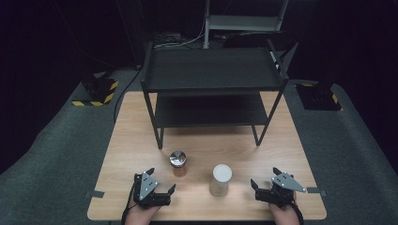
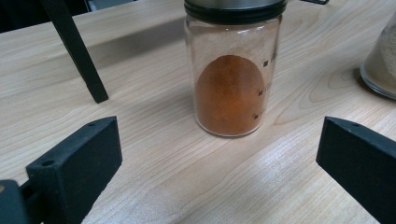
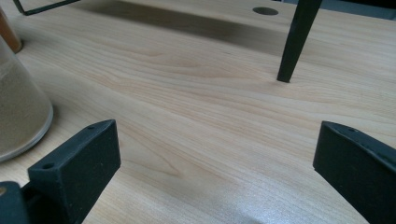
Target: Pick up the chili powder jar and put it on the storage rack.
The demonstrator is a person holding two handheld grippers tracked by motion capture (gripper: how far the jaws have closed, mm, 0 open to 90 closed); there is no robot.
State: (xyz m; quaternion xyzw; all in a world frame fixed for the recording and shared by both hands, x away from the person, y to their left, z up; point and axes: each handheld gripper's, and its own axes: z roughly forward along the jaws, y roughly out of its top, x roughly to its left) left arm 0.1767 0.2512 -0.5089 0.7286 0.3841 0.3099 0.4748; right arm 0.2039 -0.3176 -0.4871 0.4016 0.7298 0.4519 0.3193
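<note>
A small glass jar of orange-brown powder (image 1: 178, 163) with a metal lid stands on the wooden table (image 1: 131, 154), in front of a black two-tier shelf rack (image 1: 213, 70). To its right stands a taller jar with a white lid (image 1: 220, 179), holding pale powder. My left gripper (image 1: 161, 181) rests open near the front edge, left of and below the orange jar (image 2: 232, 79), which stands ahead between the jaws, untouched. Open too, my right gripper (image 1: 264, 178) lies at the front right. The pale jar (image 3: 18, 112) sits to the left of its jaws.
The rack's legs (image 2: 77, 51) (image 3: 295, 42) stand on the table behind the jars. Both shelves of the rack look bare. Grey carpet (image 1: 61, 140) surrounds the table, with dark equipment at the back corners.
</note>
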